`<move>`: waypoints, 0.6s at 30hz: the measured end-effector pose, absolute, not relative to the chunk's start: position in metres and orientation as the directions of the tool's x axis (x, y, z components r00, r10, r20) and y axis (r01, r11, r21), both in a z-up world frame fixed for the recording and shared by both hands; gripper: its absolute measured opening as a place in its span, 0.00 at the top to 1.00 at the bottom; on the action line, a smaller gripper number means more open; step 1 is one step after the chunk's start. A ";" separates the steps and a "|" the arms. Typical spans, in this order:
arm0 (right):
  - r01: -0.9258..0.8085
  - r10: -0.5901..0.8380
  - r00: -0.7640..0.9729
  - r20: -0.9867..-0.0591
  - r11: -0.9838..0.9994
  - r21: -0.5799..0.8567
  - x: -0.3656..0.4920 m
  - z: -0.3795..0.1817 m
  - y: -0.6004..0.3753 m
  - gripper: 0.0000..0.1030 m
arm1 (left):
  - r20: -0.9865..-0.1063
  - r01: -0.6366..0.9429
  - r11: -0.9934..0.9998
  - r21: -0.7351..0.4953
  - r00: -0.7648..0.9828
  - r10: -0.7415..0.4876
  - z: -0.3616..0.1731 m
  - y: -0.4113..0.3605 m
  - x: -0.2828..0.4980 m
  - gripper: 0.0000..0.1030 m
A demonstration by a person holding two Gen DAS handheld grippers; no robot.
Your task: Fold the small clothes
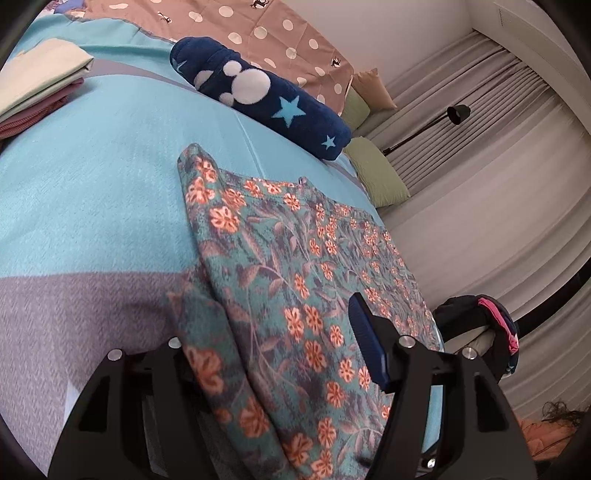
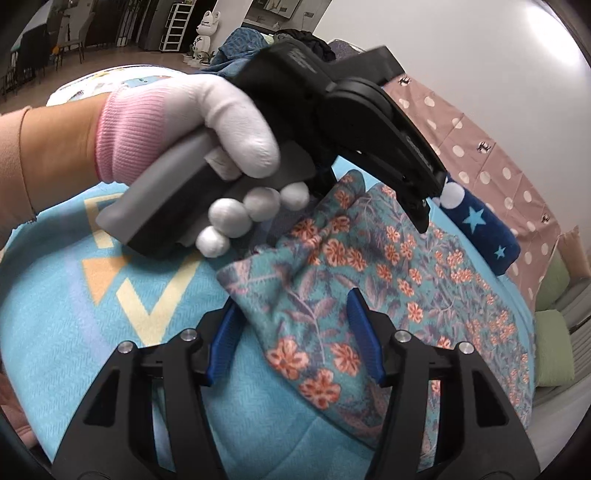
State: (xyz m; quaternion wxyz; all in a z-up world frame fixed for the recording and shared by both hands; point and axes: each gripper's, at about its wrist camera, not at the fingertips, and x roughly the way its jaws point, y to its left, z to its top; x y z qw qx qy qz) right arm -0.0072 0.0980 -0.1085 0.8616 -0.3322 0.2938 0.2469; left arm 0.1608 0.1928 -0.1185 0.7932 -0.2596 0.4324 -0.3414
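Observation:
A teal garment with orange flowers (image 1: 295, 266) lies spread on the blue bed cover (image 1: 92, 192). In the left wrist view my left gripper (image 1: 273, 328) stands open over the garment's near end. Its right pad (image 1: 365, 339) is bare, while a fold of the cloth drapes over the left finger. In the right wrist view my right gripper (image 2: 293, 336) is open, and a corner of the flowered garment (image 2: 332, 302) lies loose between its blue pads (image 2: 225, 343). A white-gloved hand (image 2: 221, 122) holds the left gripper (image 2: 419, 210) above the garment's far edge.
A rolled navy blanket with stars (image 1: 266, 96) lies beyond the garment. Folded pale and pink cloths (image 1: 33, 96) are stacked at the far left. A dotted brown cover (image 1: 280, 33), green pillows (image 1: 376, 173), a lamp (image 1: 454, 114) and curtains stand past the bed's edge.

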 end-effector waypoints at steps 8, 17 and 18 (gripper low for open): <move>-0.569 0.195 0.692 -0.695 0.740 -0.359 0.010 -0.105 0.099 0.46 | -0.535 0.339 0.651 -0.679 0.380 -0.755 -0.115 0.178 0.171 0.36; -0.578 0.313 0.664 -0.679 0.791 -0.200 0.014 -0.089 0.075 0.85 | -0.580 0.262 0.668 -0.696 0.343 -0.739 -0.124 0.174 0.180 0.92; -0.580 0.333 0.657 -0.677 0.797 -0.171 0.016 -0.086 0.070 0.86 | -0.588 0.265 0.678 -0.686 0.347 -0.731 -0.120 0.172 0.179 0.92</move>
